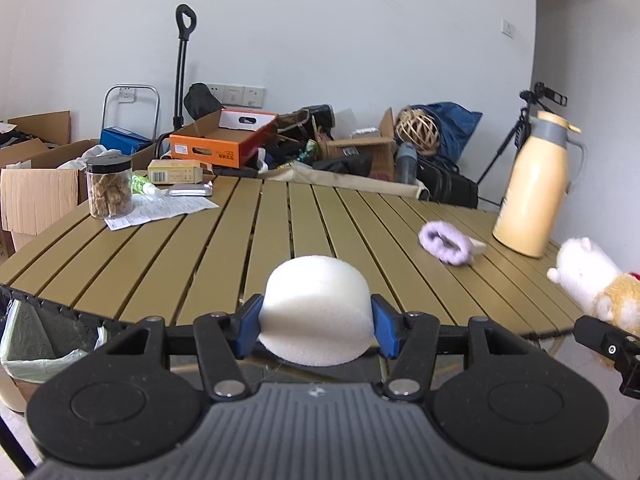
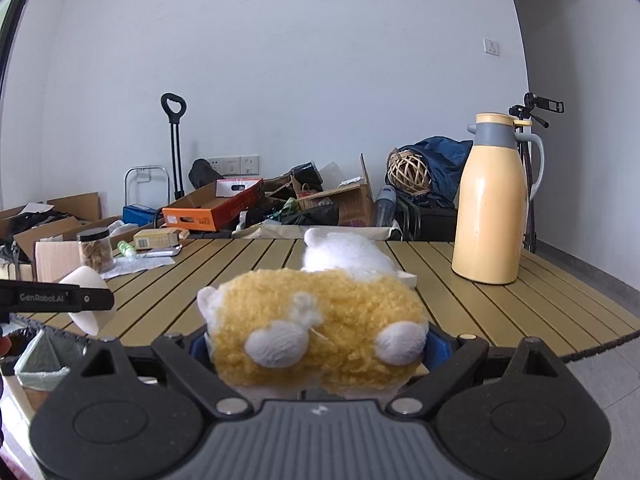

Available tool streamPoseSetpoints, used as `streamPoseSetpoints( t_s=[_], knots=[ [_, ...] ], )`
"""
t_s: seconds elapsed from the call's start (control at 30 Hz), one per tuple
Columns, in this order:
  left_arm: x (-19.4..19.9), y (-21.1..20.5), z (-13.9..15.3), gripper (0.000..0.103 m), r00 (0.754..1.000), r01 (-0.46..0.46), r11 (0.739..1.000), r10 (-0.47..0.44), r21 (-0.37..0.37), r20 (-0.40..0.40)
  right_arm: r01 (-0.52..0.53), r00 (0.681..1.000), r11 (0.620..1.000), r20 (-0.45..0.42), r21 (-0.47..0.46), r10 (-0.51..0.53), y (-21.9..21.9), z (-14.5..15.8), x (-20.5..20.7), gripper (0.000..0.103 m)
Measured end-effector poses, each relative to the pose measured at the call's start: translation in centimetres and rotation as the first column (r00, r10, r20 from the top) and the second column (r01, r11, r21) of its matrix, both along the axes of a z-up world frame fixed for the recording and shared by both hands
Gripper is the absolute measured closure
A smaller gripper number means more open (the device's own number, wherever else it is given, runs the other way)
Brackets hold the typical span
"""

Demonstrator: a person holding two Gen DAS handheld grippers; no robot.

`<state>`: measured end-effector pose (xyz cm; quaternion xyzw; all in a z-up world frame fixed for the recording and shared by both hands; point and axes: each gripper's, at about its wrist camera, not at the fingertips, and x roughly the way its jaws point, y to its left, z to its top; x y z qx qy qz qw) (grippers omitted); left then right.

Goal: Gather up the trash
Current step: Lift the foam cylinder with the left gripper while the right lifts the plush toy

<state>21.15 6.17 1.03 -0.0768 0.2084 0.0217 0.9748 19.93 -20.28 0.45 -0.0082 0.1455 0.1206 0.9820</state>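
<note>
My left gripper (image 1: 316, 326) is shut on a white foam block (image 1: 318, 308), its blue pads pressing both sides, held just above the near edge of the slatted table (image 1: 224, 240). The foam block (image 2: 86, 280) also shows at the left of the right wrist view. My right gripper (image 2: 316, 344) is shut on a yellow and white plush toy (image 2: 316, 320), which hides the pads almost wholly. The same plush toy (image 1: 600, 284) appears at the right edge of the left wrist view. A lined trash bin (image 1: 36, 344) stands below the table's left edge.
On the table stand a yellow thermos jug (image 1: 532, 188), a purple fluffy item (image 1: 446, 242), a jar of snacks (image 1: 109, 186), a printed paper sheet (image 1: 160, 208) and a small box (image 1: 174, 171). Cardboard boxes, bags and a tripod (image 1: 516, 136) crowd the floor behind.
</note>
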Motion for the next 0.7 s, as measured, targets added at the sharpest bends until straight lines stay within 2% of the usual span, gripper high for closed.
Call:
streamPoseSetpoints(
  t_s=[0.37,0.7],
  knots=[
    [-3.0,-2.5,-3.1,0.045,0.994,0.064,0.996,-0.058,0.063,-0.089,-0.045,0.995,0.999,-0.087,-0.008,0.044,-0.3,-3.4,-2.4,0.009],
    [-3.7,-3.6,-7.6,0.045,0.971,0.121,0.989,-0.1,0.088,-0.216,-0.077,0.975,0.997,-0.213,-0.024,0.071,0.2,-7.7,-3.4,0.009]
  ],
)
